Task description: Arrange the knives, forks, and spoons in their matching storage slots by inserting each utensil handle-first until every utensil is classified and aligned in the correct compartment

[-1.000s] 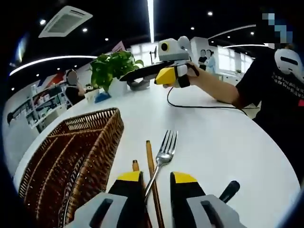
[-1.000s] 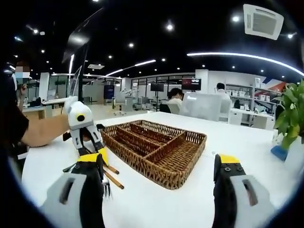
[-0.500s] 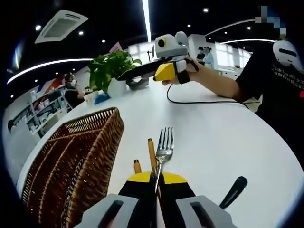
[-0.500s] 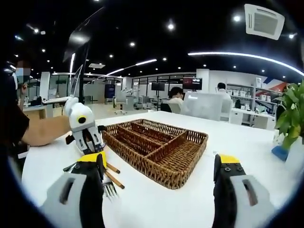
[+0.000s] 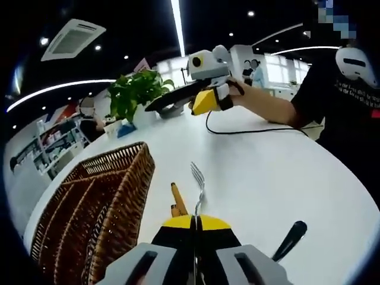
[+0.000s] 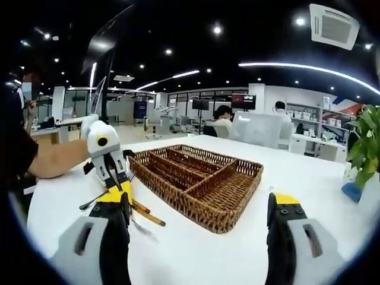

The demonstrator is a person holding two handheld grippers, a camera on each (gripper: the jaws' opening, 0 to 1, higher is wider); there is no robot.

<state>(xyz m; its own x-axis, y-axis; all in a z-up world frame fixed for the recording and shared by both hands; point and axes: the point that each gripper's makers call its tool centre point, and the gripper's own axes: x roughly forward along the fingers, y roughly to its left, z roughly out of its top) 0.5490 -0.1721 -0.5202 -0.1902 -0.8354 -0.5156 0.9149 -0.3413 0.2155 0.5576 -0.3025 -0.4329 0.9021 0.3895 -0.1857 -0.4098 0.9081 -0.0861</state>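
Observation:
My left gripper (image 5: 195, 221) is shut on a silver fork (image 5: 198, 183), whose tines rise off the white table ahead of the jaws. The right gripper view shows that left gripper (image 6: 120, 178) in a person's hand, with the fork (image 6: 141, 227) sticking out low toward me. Wooden-handled utensils (image 5: 176, 200) lie on the table beside the fork, also seen as brown sticks (image 6: 146, 213). A divided wicker tray (image 5: 101, 196) stands to the left, its compartments (image 6: 196, 178) without utensils. My right gripper (image 6: 199, 205) is open wide with nothing between its jaws, and hovers far across the table (image 5: 205, 98).
A black utensil handle (image 5: 289, 239) lies at the lower right on the table. A potted plant (image 5: 133, 92) stands at the table's far side, seen again at the edge (image 6: 363, 148). A black cable (image 5: 255, 132) trails from the right gripper. A person's arm (image 6: 53, 160) reaches in.
My left jaws closed on the fork and lifted it, so its tines now point up off the table. The right gripper stayed open and barely moved.

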